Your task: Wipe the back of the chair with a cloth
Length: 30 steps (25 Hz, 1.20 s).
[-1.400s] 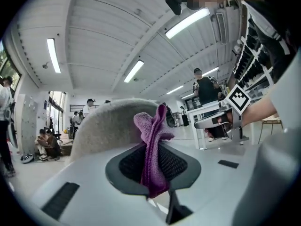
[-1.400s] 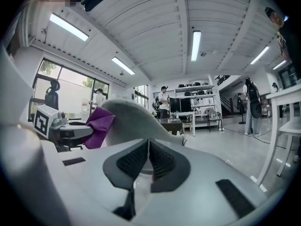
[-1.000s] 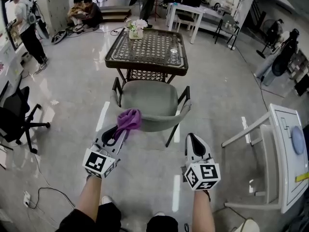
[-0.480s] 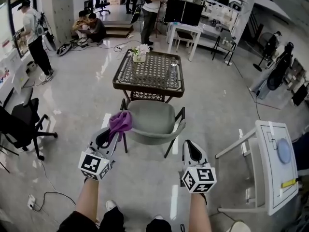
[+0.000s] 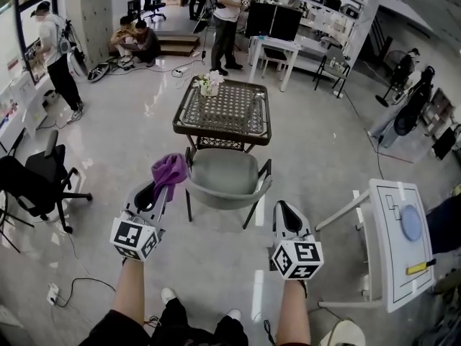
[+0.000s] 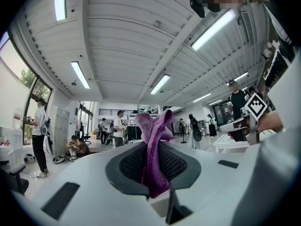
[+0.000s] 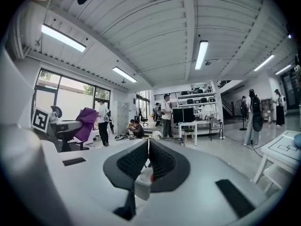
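A grey-green chair (image 5: 223,173) stands ahead of me, its curved back (image 5: 225,199) nearest to me. My left gripper (image 5: 160,189) is shut on a purple cloth (image 5: 170,167), held up just left of the chair's back corner and apart from it. In the left gripper view the cloth (image 6: 155,140) stands bunched between the jaws. My right gripper (image 5: 284,210) hangs to the right of the chair back and nearer to me. Its jaws are pressed together with nothing in them, as the right gripper view (image 7: 147,155) shows.
A dark wicker table (image 5: 223,110) with a flower pot (image 5: 210,83) stands beyond the chair. A black office chair (image 5: 36,179) is at the left and a white table (image 5: 400,244) at the right. A cable (image 5: 68,287) lies on the floor. Several people are at the back.
The cloth was at the left corner of the chair back; it now sits left of the chair, apart from it. The whole view has pulled back. The right gripper stayed shut and empty.
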Available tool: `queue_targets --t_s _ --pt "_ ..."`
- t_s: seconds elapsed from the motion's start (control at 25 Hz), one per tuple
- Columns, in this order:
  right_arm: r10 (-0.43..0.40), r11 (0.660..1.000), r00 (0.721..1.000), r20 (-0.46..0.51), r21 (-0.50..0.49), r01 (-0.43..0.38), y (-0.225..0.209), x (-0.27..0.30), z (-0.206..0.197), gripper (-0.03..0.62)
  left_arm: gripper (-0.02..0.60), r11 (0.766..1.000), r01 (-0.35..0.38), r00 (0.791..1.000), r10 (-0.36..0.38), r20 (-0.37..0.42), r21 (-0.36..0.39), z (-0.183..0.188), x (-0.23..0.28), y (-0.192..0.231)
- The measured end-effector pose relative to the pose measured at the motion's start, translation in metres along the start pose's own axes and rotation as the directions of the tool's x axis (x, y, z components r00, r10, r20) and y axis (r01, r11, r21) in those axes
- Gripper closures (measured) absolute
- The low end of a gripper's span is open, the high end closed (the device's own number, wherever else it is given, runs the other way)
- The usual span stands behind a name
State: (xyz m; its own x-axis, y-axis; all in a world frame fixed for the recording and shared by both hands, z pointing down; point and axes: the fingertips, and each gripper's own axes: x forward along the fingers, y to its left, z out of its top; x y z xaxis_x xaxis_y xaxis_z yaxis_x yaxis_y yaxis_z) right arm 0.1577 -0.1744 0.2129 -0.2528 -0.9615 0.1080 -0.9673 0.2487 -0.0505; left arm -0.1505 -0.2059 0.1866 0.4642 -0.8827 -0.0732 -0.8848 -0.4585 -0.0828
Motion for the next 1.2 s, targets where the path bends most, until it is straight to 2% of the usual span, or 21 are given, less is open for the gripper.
queue_targets --t_s 0.32,0.48,0.92,1.2 --pt "-0.02 1.0 1.0 0.012 -0.024 0.02 -0.001 -0.024 0.043 0.566 0.503 0.999 -0.045 0.999 0.045 0.027 -0.002 0.049 -0.015 0.001" --pt "-0.026 1.0 1.0 0.018 -0.014 0.026 -0.001 -0.033 0.051 0.566 0.502 0.998 -0.046 0.998 0.047 0.037 -0.037 0.063 -0.024 -0.001" --pt "-0.026 0.998 0.999 0.047 -0.047 0.028 -0.007 -0.037 0.077 0.568 0.502 0.997 -0.072 0.997 0.072 0.026 -0.009 0.075 -0.036 -0.002" --pt "-0.03 0.998 0.998 0.049 -0.048 0.033 -0.004 -0.034 0.076 0.568 0.502 0.998 -0.066 0.998 0.066 0.014 0.01 0.073 -0.039 -0.003"
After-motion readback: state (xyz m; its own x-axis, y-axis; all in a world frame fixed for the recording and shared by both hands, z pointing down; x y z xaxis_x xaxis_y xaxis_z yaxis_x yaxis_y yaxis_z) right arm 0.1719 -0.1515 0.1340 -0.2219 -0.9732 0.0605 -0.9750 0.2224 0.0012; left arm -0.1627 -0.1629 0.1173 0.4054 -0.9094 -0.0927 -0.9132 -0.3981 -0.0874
